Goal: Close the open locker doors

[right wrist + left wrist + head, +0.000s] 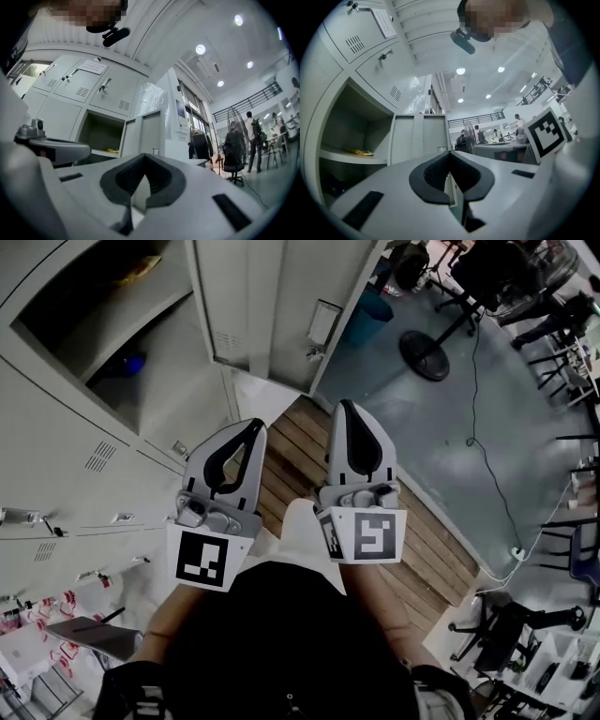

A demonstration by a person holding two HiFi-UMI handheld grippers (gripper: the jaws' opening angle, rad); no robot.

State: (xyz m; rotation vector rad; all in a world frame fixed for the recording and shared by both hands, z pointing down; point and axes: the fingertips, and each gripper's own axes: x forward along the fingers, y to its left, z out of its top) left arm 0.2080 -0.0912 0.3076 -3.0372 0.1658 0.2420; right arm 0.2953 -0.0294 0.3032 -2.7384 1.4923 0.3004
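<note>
The grey sheet-metal locker door (246,296), flat with pressed vertical ribs and a small louvred vent, is standing wide open ahead of the 2 grippers, hinged beside its dark rectangular locker (89,310). The left gripper (251,427) and right gripper (345,409), smooth white shells with black ribbed pads, are keeping their jaws clenched together on nothing, above wooden planks (295,451).

The head view looks steeply down from above; both gripper views sit low, facing slightly upward. All three share the open locker (70,306).
</note>
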